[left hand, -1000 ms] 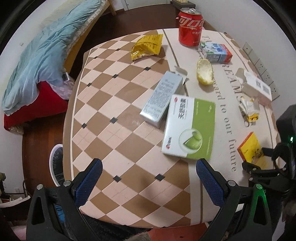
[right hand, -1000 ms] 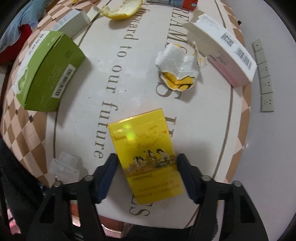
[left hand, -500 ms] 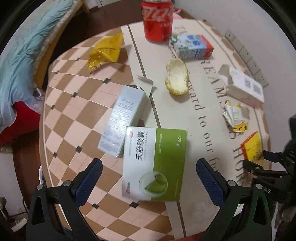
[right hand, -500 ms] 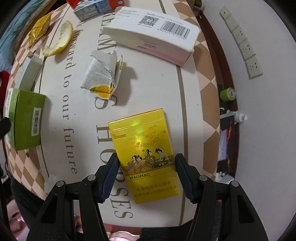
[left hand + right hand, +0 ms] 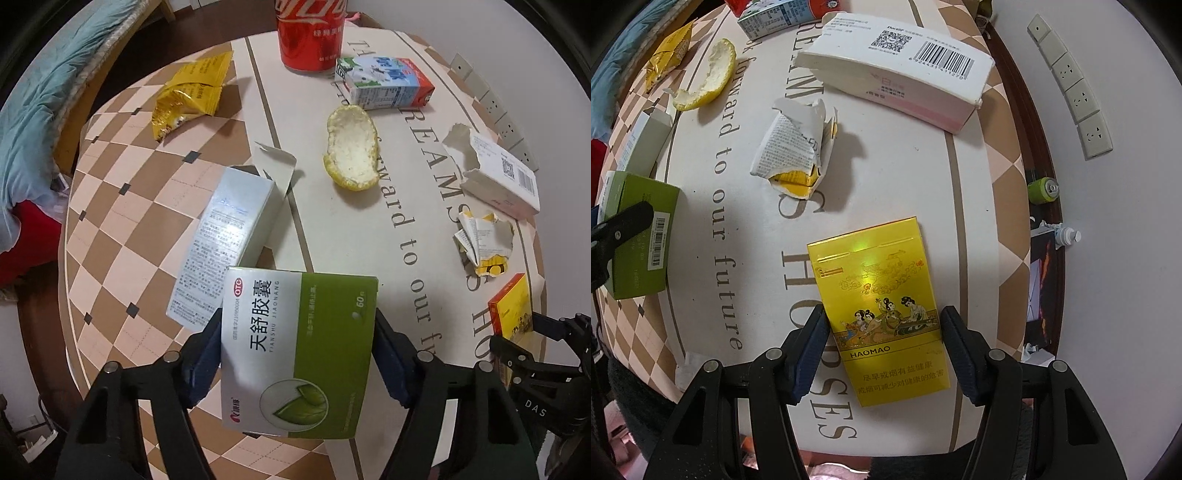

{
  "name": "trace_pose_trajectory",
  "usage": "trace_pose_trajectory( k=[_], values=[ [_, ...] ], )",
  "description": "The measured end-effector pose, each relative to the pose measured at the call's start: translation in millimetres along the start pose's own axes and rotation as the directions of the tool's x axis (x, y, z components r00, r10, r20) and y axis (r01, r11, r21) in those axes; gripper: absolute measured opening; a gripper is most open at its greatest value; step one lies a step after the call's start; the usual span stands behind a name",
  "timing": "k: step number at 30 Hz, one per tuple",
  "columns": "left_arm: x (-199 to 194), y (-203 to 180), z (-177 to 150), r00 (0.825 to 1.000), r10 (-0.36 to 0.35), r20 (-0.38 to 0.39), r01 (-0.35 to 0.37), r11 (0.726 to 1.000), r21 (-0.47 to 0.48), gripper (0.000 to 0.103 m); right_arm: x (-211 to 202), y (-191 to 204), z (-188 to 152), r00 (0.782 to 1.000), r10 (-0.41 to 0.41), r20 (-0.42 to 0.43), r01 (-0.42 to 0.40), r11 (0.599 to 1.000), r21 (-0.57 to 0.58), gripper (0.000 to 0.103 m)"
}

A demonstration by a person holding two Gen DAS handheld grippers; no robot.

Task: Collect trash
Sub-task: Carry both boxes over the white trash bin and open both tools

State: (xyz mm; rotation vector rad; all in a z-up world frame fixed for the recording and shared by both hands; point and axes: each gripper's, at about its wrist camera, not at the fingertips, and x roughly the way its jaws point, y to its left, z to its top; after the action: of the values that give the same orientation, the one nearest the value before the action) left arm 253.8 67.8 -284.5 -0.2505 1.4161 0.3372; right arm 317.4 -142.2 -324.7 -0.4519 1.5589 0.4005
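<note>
The table [image 5: 140,206] holds all the visible trash; no bin shows in either view, so collection is judged to be at an early stage, with nothing yet removed. Largest first: the green box [image 5: 299,350] sits between the pads of the left gripper [image 5: 297,354], which appear to touch both its sides; the grip looks closed on it, and the box seems slightly raised at the table's near edge. The white box [image 5: 897,70] lies torn open near the wall side. The grey box [image 5: 225,240] lies just behind the green box, flap open. The can [image 5: 312,33] stands at the far edge, with the milk carton [image 5: 384,83] just beside it. The peel [image 5: 351,147] and the foil bag [image 5: 188,96] lie untouched. The yellow pack [image 5: 882,306] lies flat near the table edge; the right gripper [image 5: 884,347] straddles it, pads at or just off its sides, contact uncertain. The torn wrapper [image 5: 798,147] remains between pack and white box.
</note>
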Motion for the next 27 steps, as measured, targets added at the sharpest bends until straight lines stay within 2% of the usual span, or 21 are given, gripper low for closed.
trace_pose_trajectory(
  k=[6, 13, 21, 27],
  values=[
    [-29.3, -0.1, -13.1, 0.997, 0.034, 0.075, -0.033, 0.999, -0.005, 0.070, -13.0, 9.8, -9.2, 0.999, 0.004, 0.043, -0.004, 1.000, -0.004, 0.062],
    [-81.1, 19.0, -32.4, 0.978, 0.066, 0.197, -0.055, 0.997, -0.059, 0.070, -59.5, 27.5, -18.7, 0.983, 0.024, 0.180, -0.023, 1.000, -0.008, 0.062],
    [-150.5, 71.6, -62.7, 0.938, 0.084, 0.337, -0.023, 0.983, -0.181, 0.070, -135.1, 77.0, -32.3, 0.933, 0.113, 0.343, -0.097, 0.993, -0.062, 0.062],
    [-196.1, 149.2, -107.0, 0.905, 0.108, 0.411, 0.015, 0.959, -0.284, 0.070, -176.4, 165.6, -45.2, 0.893, 0.217, 0.395, -0.158, 0.972, -0.176, 0.062]
  ],
)
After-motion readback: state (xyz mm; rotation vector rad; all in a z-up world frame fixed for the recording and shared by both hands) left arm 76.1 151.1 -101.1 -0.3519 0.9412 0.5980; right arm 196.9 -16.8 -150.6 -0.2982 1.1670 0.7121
